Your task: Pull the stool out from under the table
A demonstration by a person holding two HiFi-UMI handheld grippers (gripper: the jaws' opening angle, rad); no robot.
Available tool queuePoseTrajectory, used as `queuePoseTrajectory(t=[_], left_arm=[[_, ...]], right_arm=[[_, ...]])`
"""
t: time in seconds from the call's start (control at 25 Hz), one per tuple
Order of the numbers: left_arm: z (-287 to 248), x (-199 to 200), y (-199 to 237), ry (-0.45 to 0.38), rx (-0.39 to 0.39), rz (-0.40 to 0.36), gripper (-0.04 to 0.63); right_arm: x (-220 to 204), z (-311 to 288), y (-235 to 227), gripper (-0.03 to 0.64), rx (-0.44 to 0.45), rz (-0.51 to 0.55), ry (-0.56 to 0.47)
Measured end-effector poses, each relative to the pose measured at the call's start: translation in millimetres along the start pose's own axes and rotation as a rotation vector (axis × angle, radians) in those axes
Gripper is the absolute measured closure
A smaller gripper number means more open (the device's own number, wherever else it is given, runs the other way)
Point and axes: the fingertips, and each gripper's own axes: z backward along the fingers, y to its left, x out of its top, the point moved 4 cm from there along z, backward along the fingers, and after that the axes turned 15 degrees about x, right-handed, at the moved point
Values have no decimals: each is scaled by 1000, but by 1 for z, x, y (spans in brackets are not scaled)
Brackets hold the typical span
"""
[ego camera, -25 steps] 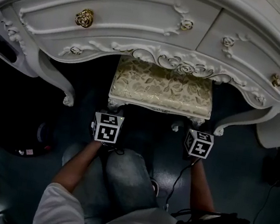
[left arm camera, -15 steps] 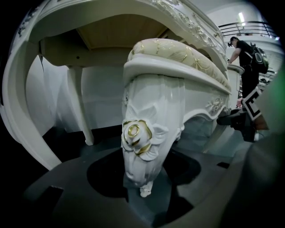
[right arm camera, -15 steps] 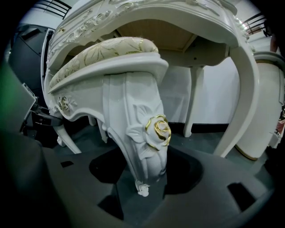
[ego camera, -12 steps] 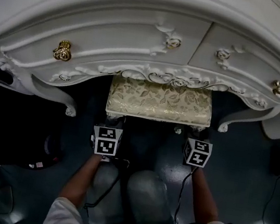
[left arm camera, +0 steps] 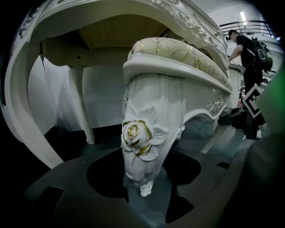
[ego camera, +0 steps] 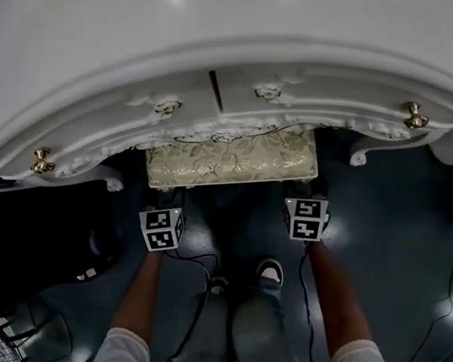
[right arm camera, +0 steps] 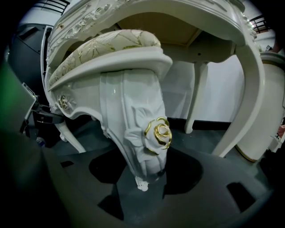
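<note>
The stool (ego camera: 228, 157) has a gold floral cushion and carved white legs, and stands partly under the white ornate table (ego camera: 187, 50). My left gripper (ego camera: 159, 227) is at its front left corner and my right gripper (ego camera: 307, 218) at its front right corner. In the left gripper view the jaws of the left gripper (left arm camera: 144, 178) are shut round a stool leg (left arm camera: 142, 133) with a gold rose. In the right gripper view the right gripper (right arm camera: 142, 176) grips the other front leg (right arm camera: 142, 133) the same way. Both legs' feet touch the dark floor.
Curved table legs (ego camera: 356, 156) flank the stool on both sides. Gold drawer knobs (ego camera: 414, 117) stick out of the table front. The person's shoes (ego camera: 269, 271) stand just behind the grippers, with cables trailing on the floor. A person (left arm camera: 247, 58) stands far off in the left gripper view.
The head view has swung left and risen over the tabletop, so less of the cushion shows. Both grippers stay at the stool's front corners, now closer against them.
</note>
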Motion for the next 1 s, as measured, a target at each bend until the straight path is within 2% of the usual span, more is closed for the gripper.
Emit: queuePoseTrajectory(t=[0.16, 0.44, 0.6, 0.76, 1.0], left_arm=[[2, 0, -2, 21, -3, -15, 356], [53, -37, -12, 54, 6, -20, 356], [57, -40, -13, 70, 5, -24, 356], [55, -36, -12, 125, -9, -26, 356], [59, -40, -15, 150, -1, -29, 356]], right_arm=[[1, 3, -1, 376, 10, 12, 7], [-39, 46, 21, 377, 36, 12, 70], [-40, 47, 21, 377, 46, 22, 87], [-35, 48, 21, 377, 49, 13, 128], [-38, 47, 19, 377, 50, 20, 121]])
